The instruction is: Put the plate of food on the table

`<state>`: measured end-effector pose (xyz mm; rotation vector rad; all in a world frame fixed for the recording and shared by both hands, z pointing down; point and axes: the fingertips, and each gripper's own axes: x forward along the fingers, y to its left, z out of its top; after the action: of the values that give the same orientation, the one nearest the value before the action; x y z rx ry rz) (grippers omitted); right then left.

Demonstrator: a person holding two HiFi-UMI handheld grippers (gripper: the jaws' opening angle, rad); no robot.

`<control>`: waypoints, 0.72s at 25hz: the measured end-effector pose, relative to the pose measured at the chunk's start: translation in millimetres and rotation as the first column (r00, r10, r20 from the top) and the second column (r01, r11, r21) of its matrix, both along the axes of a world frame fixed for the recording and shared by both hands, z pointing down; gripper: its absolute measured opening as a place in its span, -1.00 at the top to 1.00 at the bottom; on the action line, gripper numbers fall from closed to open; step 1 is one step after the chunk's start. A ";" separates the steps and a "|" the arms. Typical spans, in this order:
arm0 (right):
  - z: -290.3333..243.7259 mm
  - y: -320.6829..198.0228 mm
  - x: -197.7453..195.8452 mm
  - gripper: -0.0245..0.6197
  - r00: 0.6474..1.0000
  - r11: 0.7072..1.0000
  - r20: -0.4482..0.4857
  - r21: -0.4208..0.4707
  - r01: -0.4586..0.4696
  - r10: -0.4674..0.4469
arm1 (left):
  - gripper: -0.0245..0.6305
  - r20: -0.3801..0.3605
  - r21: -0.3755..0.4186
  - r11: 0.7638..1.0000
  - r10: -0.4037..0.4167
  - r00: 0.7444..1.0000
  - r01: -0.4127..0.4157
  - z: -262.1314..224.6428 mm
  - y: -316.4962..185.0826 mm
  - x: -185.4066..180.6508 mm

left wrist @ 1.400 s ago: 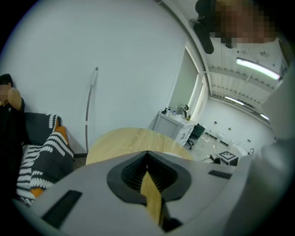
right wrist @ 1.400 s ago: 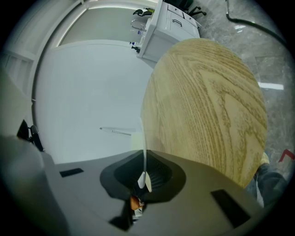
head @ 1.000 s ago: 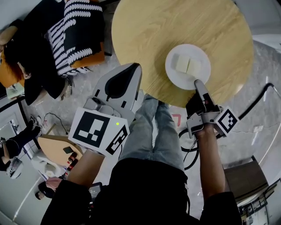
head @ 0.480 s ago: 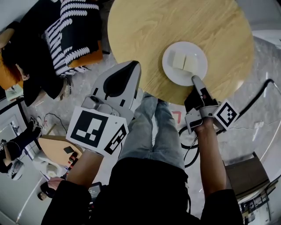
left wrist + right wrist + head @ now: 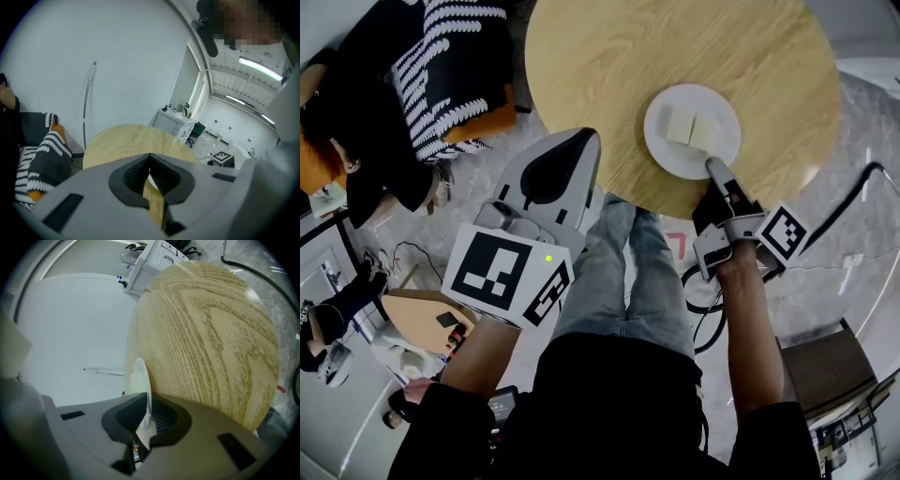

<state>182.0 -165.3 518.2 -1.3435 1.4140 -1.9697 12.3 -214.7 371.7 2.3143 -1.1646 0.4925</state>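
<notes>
**Q:** Head view: why grip at the rim?
**A:** The right gripper (image 5: 712, 169) has its fingers clamped on the near rim of the white plate (image 5: 668, 157). This keeps the two pale food slabs (image 5: 692, 129), ahead of the fingertips, untouched and level over the round wooden surface (image 5: 609, 66). The left gripper (image 5: 579, 141) hangs off the surface's edge, well left of those fingers, likely idle.

**Q:** Left gripper view?
**A:** Its fingers are together with nothing between them; only the surface lies ahead.

**Q:** Right gripper view?
**A:** It alone shows the rim edge-on between the pads. No view settles whether the plate rests on the surface.
</notes>
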 end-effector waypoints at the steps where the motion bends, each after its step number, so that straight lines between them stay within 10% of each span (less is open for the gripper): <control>1: 0.9 1.2 0.0 0.87 1.000 1.000 -0.004 -0.015 0.004 -0.004 | 0.90 0.001 -0.001 1.000 0.000 1.000 0.000 0.3 0.5 0.3; 18: 13.7 13.4 -0.5 0.70 0.933 0.947 -0.303 -0.307 0.098 -0.195 | 0.91 0.001 0.004 1.000 -0.008 1.000 0.008 3.3 -1.2 -2.5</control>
<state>181.5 -152.0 531.8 -1.8184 1.4472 -2.1925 9.8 -215.9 375.0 2.3123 -1.1757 0.4894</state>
